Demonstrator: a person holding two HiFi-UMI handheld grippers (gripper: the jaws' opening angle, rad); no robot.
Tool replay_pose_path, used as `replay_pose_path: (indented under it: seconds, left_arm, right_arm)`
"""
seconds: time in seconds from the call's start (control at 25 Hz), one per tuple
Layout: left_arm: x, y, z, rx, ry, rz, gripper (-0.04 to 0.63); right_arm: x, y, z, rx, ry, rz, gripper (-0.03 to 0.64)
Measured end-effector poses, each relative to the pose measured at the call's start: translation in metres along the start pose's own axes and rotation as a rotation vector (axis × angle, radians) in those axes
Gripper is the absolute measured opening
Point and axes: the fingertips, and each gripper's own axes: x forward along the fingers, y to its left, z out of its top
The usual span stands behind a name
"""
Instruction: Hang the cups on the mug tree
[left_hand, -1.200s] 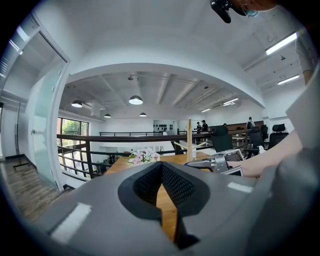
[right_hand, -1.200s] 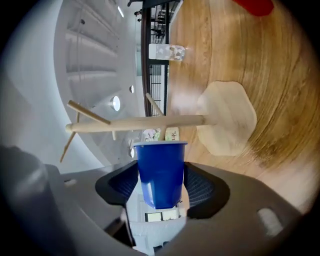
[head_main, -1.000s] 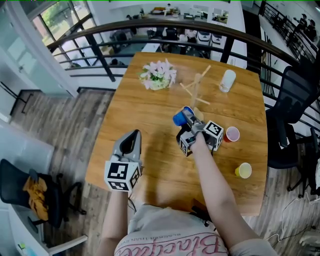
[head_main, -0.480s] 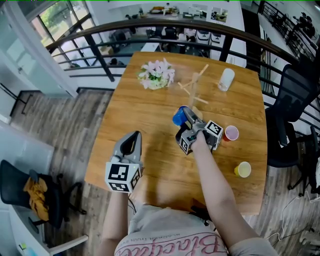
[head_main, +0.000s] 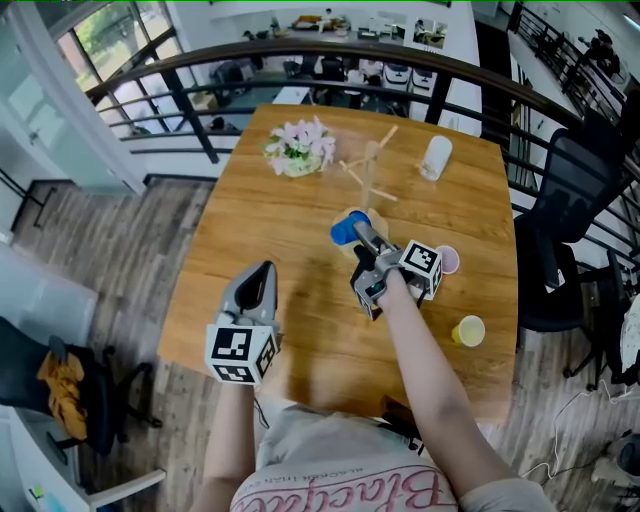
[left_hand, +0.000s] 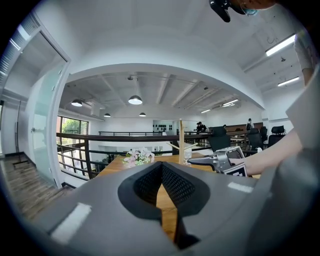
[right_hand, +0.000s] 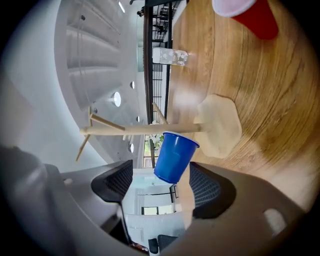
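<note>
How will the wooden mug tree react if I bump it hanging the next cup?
Probably tippy: the wooden mug tree is a tall thin post on a small flat base. Likely light, so a push may slide it. The blue cup hanging on it could swing off.

Red script lettering ran across the person's shirt (head_main: 345, 485) at the bottom centre of the head view (upside down to the camera, opening with what looked like "Bla"). The rest, and a smaller line above it, was unreadable.
</note>
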Motion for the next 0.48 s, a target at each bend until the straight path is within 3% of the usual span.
replay_pose_path:
  seconds: [0.2,0.36,0.48]
  left_arm:
    - [-0.003,-0.013,0.002,-0.016,-0.016,0.001,0.012]
    - [-0.007,-0.020,0.006,-0.023,-0.037,0.005,0.011]
    - [-0.007,-0.025,0.010,-0.031,-0.053,0.006,0.011]
  right_arm:
    - [-0.019,0.014,-0.010,-0.117,0.033,-0.027,0.351]
    - [-0.034,0.025,-0.014,-0.158,0.032,-0.009,0.328]
    - [-0.046,0.042,-0.017,-0.252,0.031,0.005,0.306]
